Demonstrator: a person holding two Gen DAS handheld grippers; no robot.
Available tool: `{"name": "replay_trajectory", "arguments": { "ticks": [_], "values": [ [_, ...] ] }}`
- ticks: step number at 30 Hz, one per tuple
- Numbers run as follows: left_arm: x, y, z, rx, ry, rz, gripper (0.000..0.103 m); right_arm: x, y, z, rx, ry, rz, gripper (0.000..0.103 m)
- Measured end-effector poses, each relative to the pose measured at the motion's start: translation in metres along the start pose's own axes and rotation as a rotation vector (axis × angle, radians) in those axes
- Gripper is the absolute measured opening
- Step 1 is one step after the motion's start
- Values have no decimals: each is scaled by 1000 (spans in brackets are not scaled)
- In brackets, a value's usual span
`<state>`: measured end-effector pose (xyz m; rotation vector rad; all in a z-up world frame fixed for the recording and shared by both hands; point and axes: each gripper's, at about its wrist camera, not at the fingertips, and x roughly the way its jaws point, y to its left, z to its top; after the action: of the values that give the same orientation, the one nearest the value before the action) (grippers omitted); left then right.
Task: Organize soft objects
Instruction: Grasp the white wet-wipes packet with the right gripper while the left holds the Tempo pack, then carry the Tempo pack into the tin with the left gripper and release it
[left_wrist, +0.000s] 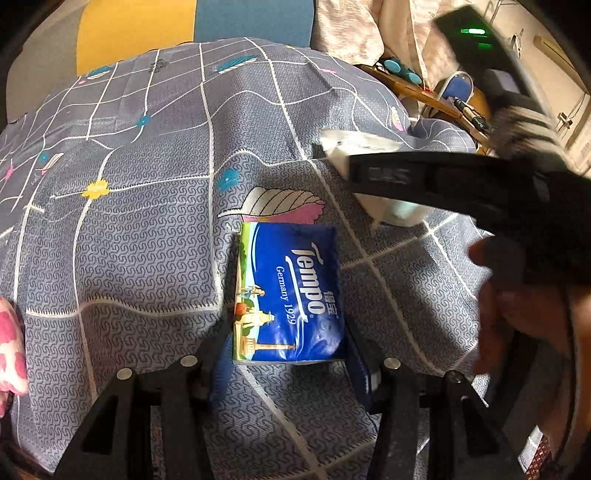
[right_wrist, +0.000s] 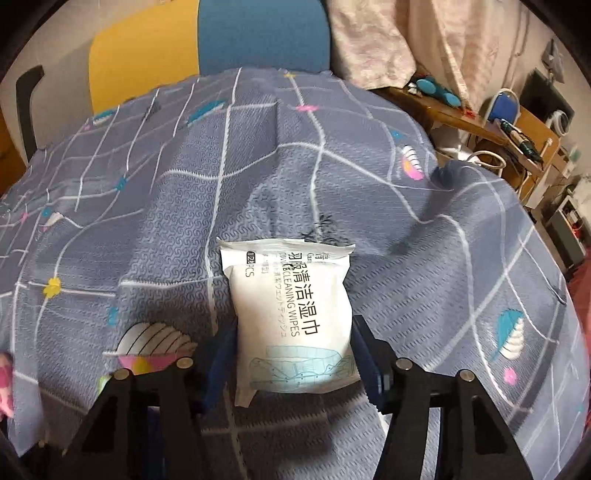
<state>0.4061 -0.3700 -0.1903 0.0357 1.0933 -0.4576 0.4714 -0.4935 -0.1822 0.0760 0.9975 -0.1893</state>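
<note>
Left claw (left_wrist: 288, 369) is clamped on the blue tissue pack (left_wrist: 290, 291), low over the patterned cloth (left_wrist: 129, 240). Right claw (right_wrist: 291, 369) grips the white wipes pack (right_wrist: 295, 317) just right of the tissues. Both look light and squishy with slick wrappers, so I'd pinch mid-body, never the crimped ends.

You have two soft packs in play. The blue Tempo tissue pack (left_wrist: 290, 291) is a flat rectangle with white lettering and a small picture strip down its left edge. It sits lengthwise between your left fingers (left_wrist: 223, 354), its far end pointing away over the grey patterned cloth (left_wrist: 129, 240). The white wet-wipes pack (right_wrist: 291, 317) is plump, with a crimped seal at its far end, black print along its length and a pale blue drawing near you. It sits lengthwise between your right fingers (right_wrist: 364, 354), above the same cloth.
</note>
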Motion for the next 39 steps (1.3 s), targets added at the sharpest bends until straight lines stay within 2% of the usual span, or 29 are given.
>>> {"name": "replay_trajectory", "arguments": {
  "ticks": [4, 7, 10, 13, 18, 22, 26, 28, 31, 35, 39],
  "values": [
    [-3, 0, 5, 14, 40, 9, 53, -27, -14, -12, 74, -46, 19, 59],
    [-18, 11, 4, -55, 39, 4, 53, -57, -31, -29, 145, -91, 62, 59],
    [-44, 14, -3, -59, -2, 8, 53, -89, -43, -50, 186, -130, 89, 59],
    [-77, 13, -12, -52, -46, -24, 53, -118, -49, -72, 213, -161, 97, 59],
    [-127, 13, -36, -26, -113, -60, 53, -169, -40, -109, 178, -229, 82, 59],
    [-174, 12, -61, 11, -186, -116, 53, -192, -32, -131, 173, -255, 87, 59],
    [-217, 21, -88, 1, -238, -197, 53, -201, -24, -152, 191, -247, 98, 59],
    [-238, 31, -104, -4, -264, -216, 53, -202, -20, -162, 204, -240, 100, 59],
    [-264, 52, -128, -12, -300, -202, 53, -198, -15, -176, 233, -217, 122, 59],
    [-293, 97, -154, -49, -349, -148, 53, -196, -3, -191, 246, -188, 144, 59],
    [-318, 145, -178, -79, -415, -46, 53, -208, 12, -199, 247, -201, 169, 59]
  ]
}}
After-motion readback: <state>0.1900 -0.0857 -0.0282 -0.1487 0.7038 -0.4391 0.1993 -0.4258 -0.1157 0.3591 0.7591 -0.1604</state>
